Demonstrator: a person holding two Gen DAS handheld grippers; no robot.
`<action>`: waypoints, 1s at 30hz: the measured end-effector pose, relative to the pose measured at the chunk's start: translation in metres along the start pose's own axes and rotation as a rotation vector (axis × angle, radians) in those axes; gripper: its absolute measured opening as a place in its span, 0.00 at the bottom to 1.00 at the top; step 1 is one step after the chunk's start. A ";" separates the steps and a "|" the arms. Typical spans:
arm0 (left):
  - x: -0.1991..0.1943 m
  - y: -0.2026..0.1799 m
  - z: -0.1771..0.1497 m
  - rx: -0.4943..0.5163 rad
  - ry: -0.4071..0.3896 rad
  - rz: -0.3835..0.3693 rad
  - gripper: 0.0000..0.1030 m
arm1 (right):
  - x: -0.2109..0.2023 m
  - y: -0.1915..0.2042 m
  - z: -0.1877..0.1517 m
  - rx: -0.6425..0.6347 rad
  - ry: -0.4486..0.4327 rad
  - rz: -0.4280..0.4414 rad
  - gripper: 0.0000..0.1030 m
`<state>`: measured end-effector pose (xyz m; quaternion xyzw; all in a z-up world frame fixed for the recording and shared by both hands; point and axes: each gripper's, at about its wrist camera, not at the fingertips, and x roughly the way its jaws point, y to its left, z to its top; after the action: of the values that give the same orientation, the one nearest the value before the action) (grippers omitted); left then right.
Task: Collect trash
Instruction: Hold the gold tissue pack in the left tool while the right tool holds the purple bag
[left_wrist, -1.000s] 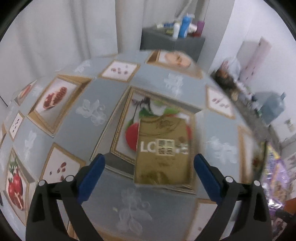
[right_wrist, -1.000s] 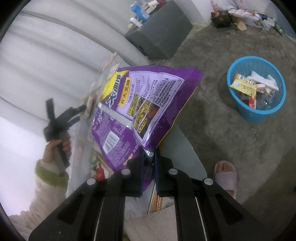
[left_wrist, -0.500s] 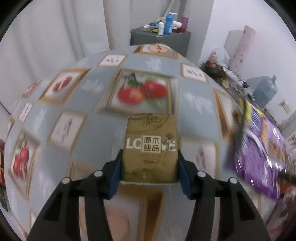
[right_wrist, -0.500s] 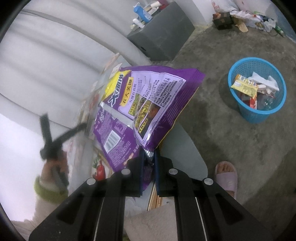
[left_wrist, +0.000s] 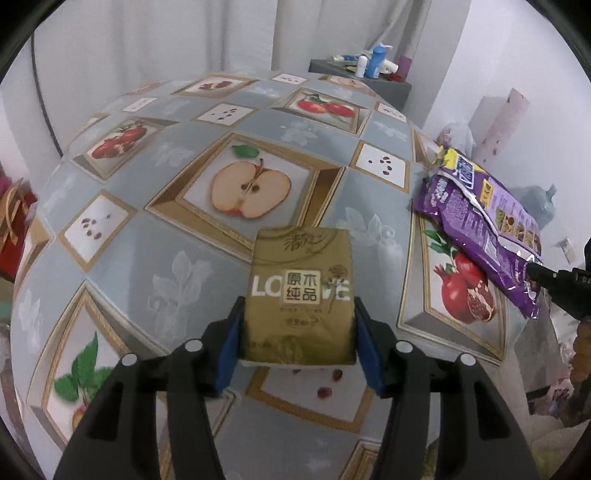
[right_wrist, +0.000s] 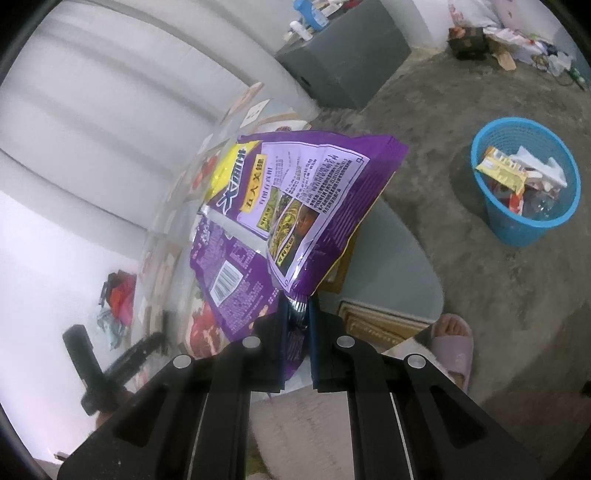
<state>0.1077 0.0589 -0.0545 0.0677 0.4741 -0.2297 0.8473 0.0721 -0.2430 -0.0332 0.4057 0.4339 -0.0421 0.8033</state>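
A gold tissue pack (left_wrist: 301, 291) sits between the blue pads of my left gripper (left_wrist: 298, 315), held just over the fruit-patterned tablecloth (left_wrist: 177, 273). The pads touch both its sides while the jaws are opening slightly. My right gripper (right_wrist: 297, 317) is shut on the bottom seam of a purple snack bag (right_wrist: 295, 195), which hangs out past the table's edge. That same purple bag (left_wrist: 476, 225) shows at the right of the left wrist view, with the right gripper's tip (left_wrist: 546, 277) on it. The left gripper appears blurred at the lower left of the right wrist view.
A blue waste basket (right_wrist: 524, 221) holding wrappers stands on the concrete floor to the right. A foot in a slipper (right_wrist: 452, 343) is by the table's edge. A grey cabinet (right_wrist: 347, 62) with bottles stands at the back. A red bag (left_wrist: 14, 229) sits left of the table.
My left gripper closed onto the gold pack and carried it across the table towards the purple bag. The right gripper and its bag have stayed in place.
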 end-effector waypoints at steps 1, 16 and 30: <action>0.001 -0.002 0.000 0.004 0.004 0.006 0.65 | 0.001 0.001 0.001 -0.001 0.003 0.002 0.08; 0.009 -0.023 0.000 0.082 0.013 0.103 0.70 | 0.013 -0.008 0.004 0.096 0.066 0.101 0.14; 0.010 -0.026 0.002 0.084 0.012 0.106 0.70 | 0.014 -0.010 0.007 0.129 0.075 0.130 0.14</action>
<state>0.1017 0.0325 -0.0589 0.1296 0.4647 -0.2041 0.8518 0.0811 -0.2505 -0.0482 0.4852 0.4328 -0.0028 0.7598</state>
